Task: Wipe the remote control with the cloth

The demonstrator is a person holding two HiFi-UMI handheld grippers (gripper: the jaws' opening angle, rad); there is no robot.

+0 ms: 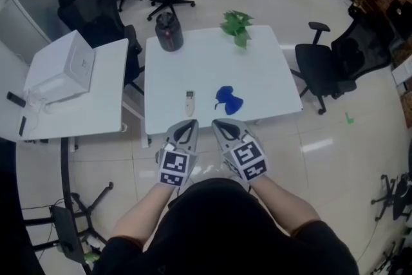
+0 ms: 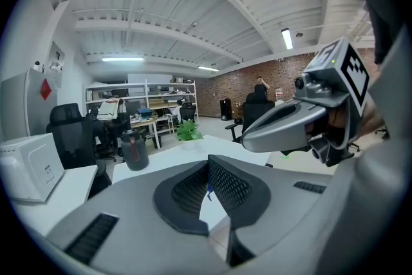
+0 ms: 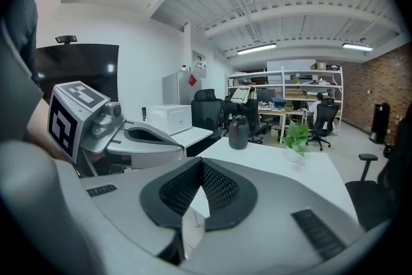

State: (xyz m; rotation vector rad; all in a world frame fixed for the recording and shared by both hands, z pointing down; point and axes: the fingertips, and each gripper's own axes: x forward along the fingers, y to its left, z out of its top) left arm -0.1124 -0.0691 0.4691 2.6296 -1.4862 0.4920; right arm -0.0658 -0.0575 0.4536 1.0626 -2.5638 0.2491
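Note:
A slim white remote control lies near the front of the white table. The crumpled blue cloth sits just to its right. Both grippers hover side by side in front of the table's near edge, short of both objects. My left gripper points at the remote and is shut with nothing in it; in the left gripper view its tips meet. My right gripper points at the cloth and is shut on nothing too; in the right gripper view its tips also meet.
A dark jug and a green plant stand at the table's far edge. A second table on the left carries a white box. Black office chairs stand to the right and behind.

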